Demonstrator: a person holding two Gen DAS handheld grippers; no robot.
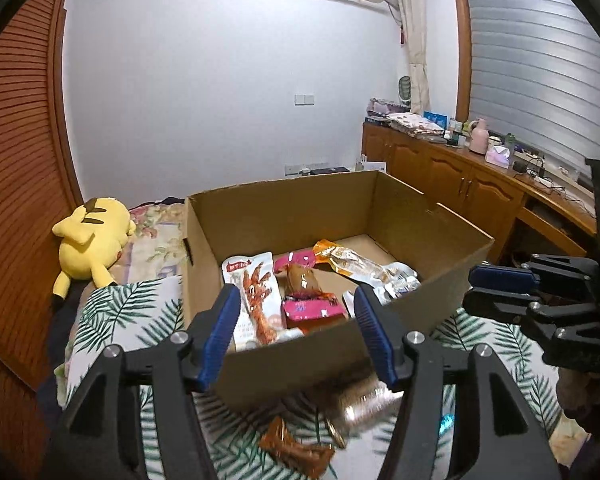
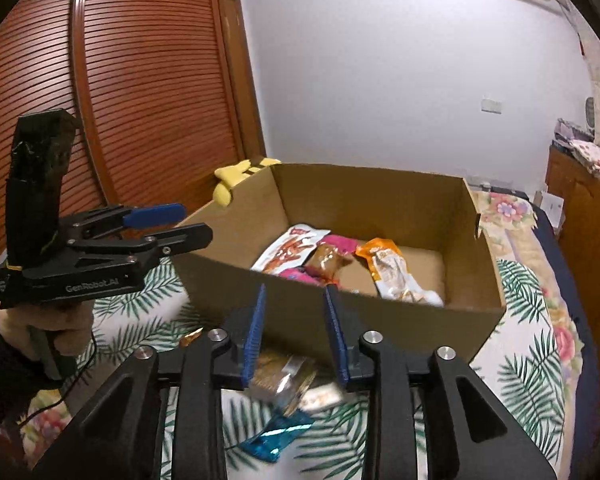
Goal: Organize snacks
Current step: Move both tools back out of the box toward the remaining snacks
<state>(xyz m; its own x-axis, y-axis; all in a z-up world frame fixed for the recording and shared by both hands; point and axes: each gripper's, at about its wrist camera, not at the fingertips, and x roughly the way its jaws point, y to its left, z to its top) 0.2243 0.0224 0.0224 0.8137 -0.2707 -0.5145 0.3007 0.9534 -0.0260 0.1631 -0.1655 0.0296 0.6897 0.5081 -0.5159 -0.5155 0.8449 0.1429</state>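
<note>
An open cardboard box [image 1: 300, 364] [image 2: 380, 320] stands on the bed and holds several snack packs: a white chicken-feet pack [image 1: 256, 296] [image 2: 288, 248], a pink pack with a brown piece [image 1: 308, 300] [image 2: 332, 260] and an orange-and-clear pack [image 1: 360, 264] [image 2: 392, 272]. Loose snacks lie on the bedspread in front of the box: a clear pack [image 1: 360, 404] [image 2: 288, 380], a brown wrapper [image 1: 296, 452] and a blue wrapper [image 2: 276, 436]. My left gripper [image 1: 296, 332] [image 2: 184, 226] is open and empty above the box's near wall. My right gripper [image 2: 296, 336] [image 1: 484, 288] is open and empty over the loose snacks.
The leaf-print bedspread [image 1: 132, 312] [image 2: 528, 360] covers the bed. A yellow plush toy [image 1: 88, 244] [image 2: 236, 180] lies left of the box by the slatted wooden wardrobe [image 2: 140, 80]. Wooden cabinets [image 1: 460, 184] with clutter stand on the right.
</note>
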